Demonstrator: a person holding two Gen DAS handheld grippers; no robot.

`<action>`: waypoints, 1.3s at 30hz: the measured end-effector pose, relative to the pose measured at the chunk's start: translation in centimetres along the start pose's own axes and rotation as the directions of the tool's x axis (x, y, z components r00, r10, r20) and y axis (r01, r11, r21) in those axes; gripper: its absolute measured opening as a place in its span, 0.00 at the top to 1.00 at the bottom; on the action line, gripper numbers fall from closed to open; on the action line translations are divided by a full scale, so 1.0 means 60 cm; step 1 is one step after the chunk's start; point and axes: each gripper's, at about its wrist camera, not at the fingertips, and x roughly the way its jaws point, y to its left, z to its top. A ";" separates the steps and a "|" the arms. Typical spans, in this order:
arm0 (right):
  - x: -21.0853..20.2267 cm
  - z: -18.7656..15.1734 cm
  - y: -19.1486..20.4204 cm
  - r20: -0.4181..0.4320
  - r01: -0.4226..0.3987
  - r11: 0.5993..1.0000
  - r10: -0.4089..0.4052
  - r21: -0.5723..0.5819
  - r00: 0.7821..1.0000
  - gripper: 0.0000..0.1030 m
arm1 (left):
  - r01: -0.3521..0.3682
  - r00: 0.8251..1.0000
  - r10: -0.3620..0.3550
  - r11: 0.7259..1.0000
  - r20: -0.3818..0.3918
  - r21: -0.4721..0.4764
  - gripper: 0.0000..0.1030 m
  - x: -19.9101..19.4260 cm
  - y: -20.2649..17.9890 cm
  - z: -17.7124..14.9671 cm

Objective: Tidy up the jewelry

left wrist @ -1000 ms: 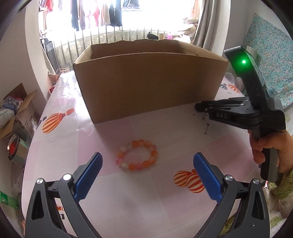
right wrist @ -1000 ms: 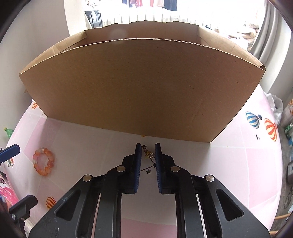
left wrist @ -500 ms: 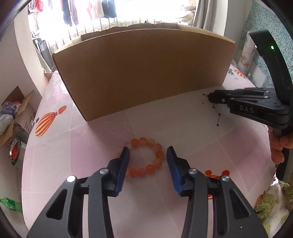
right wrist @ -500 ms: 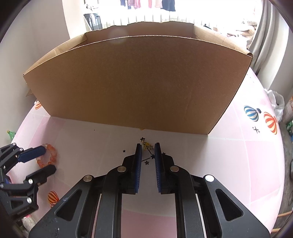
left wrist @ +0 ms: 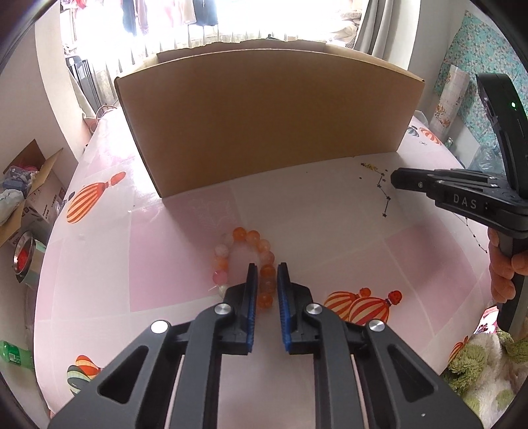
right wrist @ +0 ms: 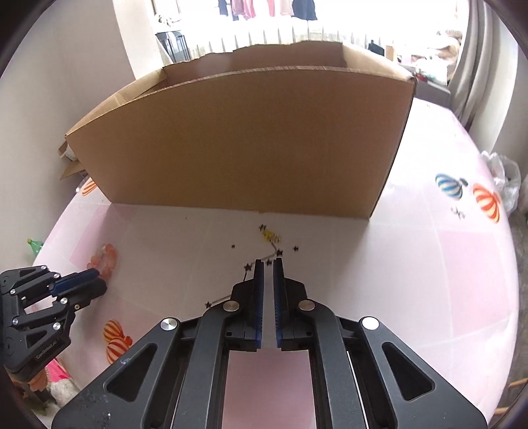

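We've got a pink checked tabletop (left wrist: 330, 217) with striped hot-air balloon prints (left wrist: 358, 305) all over it. Off its left edge there's a small open carton of clutter (left wrist: 29, 184), a roll of tape (left wrist: 24, 260) and a green bottle (left wrist: 15, 354). Clothes hang (left wrist: 171, 13) in the bright window, a grey curtain (left wrist: 379, 23) on the right, and something fuzzy and green (left wrist: 478, 363) bottom right.

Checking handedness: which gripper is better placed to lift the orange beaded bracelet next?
Left. The left gripper is closing with the orange beaded bracelet between its blue pads; the right gripper sits apart, by the thin star-charm chain.
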 end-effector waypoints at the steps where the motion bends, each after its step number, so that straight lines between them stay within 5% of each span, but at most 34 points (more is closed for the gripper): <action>1: 0.002 0.006 0.002 0.005 0.005 1.000 -0.005 -0.012 1.000 0.86 | 0.000 1.000 0.000 1.000 0.001 0.000 0.89 -0.001 0.001 0.000; 8: 0.043 0.045 0.012 0.002 0.037 0.996 -0.037 -0.086 0.999 0.86 | 0.005 1.000 -0.005 1.000 0.008 0.006 0.88 0.005 -0.002 0.003; 13: 0.045 0.054 0.011 -0.010 0.055 0.994 -0.056 -0.098 0.998 0.99 | 0.013 1.000 -0.013 1.000 0.010 0.010 0.88 0.004 -0.001 0.001; 23: -0.003 0.038 -0.056 -0.054 -0.116 0.984 0.125 0.135 0.991 1.00 | 0.052 0.998 -0.052 0.999 0.019 0.012 0.88 0.000 0.008 -0.002; 30: -0.040 0.019 -0.087 0.005 -0.308 0.885 0.326 0.349 0.945 1.00 | 0.076 0.996 -0.077 0.997 0.044 0.013 0.88 -0.015 0.012 -0.001; 33: -0.057 0.024 -0.072 0.015 -0.242 0.926 0.249 0.289 0.968 1.00 | 0.088 0.995 -0.088 0.996 0.039 0.005 0.79 -0.018 0.015 0.000; 36: -0.064 0.024 -0.059 0.032 -0.269 0.925 0.270 0.270 0.962 1.00 | 0.091 0.995 -0.092 0.996 0.048 0.009 0.65 -0.023 0.015 0.001; 39: -0.068 0.022 -0.061 0.041 -0.267 0.927 0.266 0.265 0.963 1.00 | 0.071 0.996 -0.072 0.997 0.047 0.036 0.65 -0.023 0.010 0.005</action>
